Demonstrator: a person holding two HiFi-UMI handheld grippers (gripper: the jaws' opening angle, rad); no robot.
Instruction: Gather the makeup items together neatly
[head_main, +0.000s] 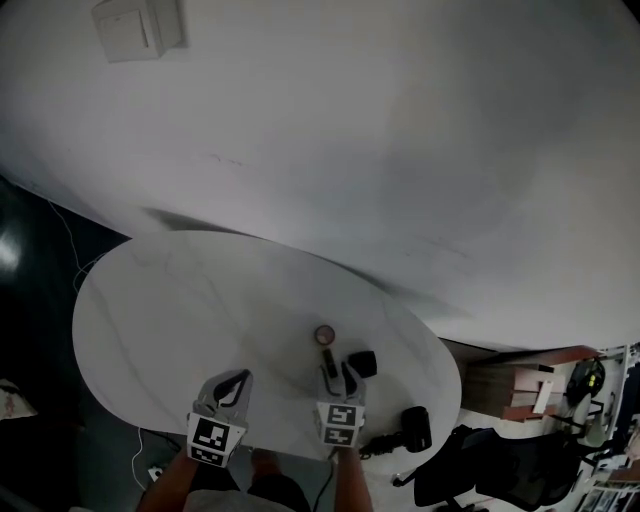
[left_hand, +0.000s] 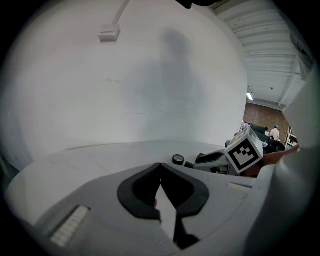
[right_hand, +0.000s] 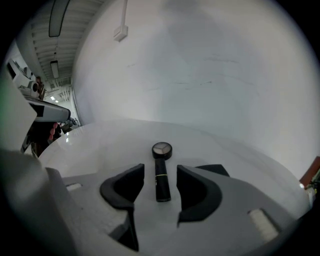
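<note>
White marble table (head_main: 150, 330) up against a plain pale wall (head_main: 400, 150), and both grippers are down low at the near edge. Left gripper (left_hand: 160, 167) sits over bare tabletop with its jaws together, tips meeting, nothing between them. Over to the right gripper (head_main: 337, 374): jaws apart, and a black tube (right_hand: 161, 181) lies flat on the table right between them, pointing away, neither pad touching it. Just past the tube's far end sits a small round pot (right_hand: 161, 149), lid up, touching the tube or very nearly so. A black case (head_main: 362, 363) rests just to the right of that pair, partly hidden behind the right jaw in the right gripper view. All three items sit close together toward the table's right side.
</note>
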